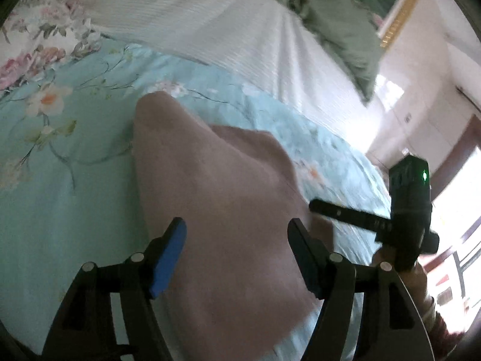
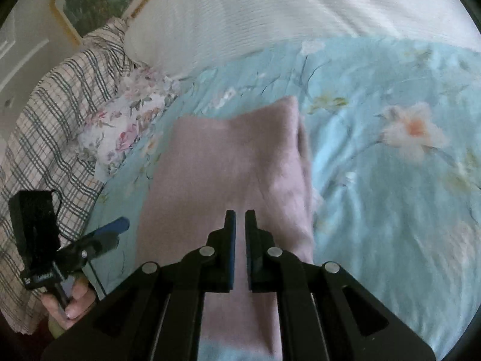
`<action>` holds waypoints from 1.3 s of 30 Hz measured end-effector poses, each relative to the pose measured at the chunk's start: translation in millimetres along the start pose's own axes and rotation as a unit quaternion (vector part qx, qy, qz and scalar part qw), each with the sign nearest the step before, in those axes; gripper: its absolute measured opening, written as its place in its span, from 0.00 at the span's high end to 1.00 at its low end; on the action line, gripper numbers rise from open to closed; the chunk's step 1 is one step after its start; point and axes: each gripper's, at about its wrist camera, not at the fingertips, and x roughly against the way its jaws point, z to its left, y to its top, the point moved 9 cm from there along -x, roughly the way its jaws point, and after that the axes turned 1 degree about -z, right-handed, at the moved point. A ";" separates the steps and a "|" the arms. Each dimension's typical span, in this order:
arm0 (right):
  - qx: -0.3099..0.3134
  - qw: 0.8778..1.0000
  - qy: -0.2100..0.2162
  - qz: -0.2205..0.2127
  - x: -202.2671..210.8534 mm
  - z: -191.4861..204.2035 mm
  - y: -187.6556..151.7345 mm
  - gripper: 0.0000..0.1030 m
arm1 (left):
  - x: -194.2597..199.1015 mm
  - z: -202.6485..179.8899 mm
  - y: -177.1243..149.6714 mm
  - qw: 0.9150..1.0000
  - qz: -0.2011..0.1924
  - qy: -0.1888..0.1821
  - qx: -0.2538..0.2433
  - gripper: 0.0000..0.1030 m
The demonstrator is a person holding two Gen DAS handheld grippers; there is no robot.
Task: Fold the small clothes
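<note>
Left wrist view first: my left gripper [image 1: 236,240] has its fingers [image 1: 168,255] spread wide, released, nothing pinched between them. Under them lies the pink garment [image 1: 228,186], spread over the light blue floral bedsheet [image 1: 60,156]. Its far end is bunched up into a soft peak. Off to the right I see the right gripper [image 1: 314,204] from the side, its tip close to the garment's right edge; whether it touches, I can't tell through the blur. A hand [image 1: 402,273] grips its handle. Further back, a white ribbed cover [image 1: 210,15] and a crumpled green cloth [image 1: 336,30].

Right wrist view now: my right gripper [image 2: 239,219] has its fingers [image 2: 230,240] clenched, only a narrow slit between them, and I see no cloth caught in it. The pink garment [image 2: 225,165] lies just beneath on the bedsheet [image 2: 390,210]. At lower left, the left gripper [image 2: 114,228], held by a hand [image 2: 72,303], over a checked blanket [image 2: 54,114].
</note>
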 end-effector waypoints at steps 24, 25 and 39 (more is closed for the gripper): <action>-0.022 0.999 -0.002 -0.024 19.1 6.4 -23.0 0.93 | 36.5 2.1 -41.2 0.995 0.011 0.096 -0.012 0.23; -0.019 1.000 0.000 -0.022 21.4 9.2 -28.0 0.92 | 42.1 3.5 -47.9 0.994 0.011 0.111 -0.005 0.17; -0.060 0.998 -0.033 -0.014 33.7 -25.4 -88.3 0.55 | 82.3 8.8 -108.5 0.982 0.028 0.187 -0.004 0.12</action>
